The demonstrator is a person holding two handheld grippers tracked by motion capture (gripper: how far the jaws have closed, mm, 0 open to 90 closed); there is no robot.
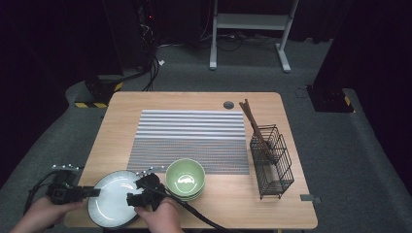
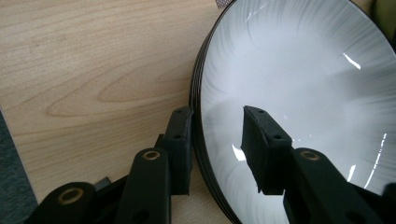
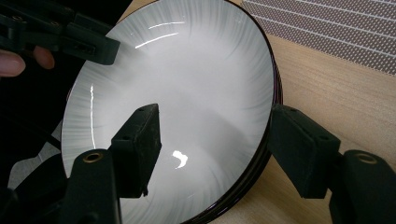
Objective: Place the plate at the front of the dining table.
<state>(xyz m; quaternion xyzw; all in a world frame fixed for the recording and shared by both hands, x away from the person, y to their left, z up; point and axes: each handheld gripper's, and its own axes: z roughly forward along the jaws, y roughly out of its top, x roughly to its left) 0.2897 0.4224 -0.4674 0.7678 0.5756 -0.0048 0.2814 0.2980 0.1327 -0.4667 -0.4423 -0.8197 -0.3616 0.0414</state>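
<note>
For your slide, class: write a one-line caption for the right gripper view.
Right gripper straddles the white plate's dark rim, jaws apart, on the wooden table.

**No readable text**

No word, brand, number or label can be read on anything in these views. The white plate [image 1: 114, 201] between the two grippers carries only faint radial streaks and a dark rim, with no maker's mark on the face that shows. The green bowl [image 1: 185, 178] just beyond the right gripper [image 1: 141, 190] is plain. The striped mat [image 1: 192, 141] farther off bears a woven pattern, not lettering. The yellow-and-black hazard stripes [image 1: 92, 105] on the floor past the table are markings without writing.
</note>
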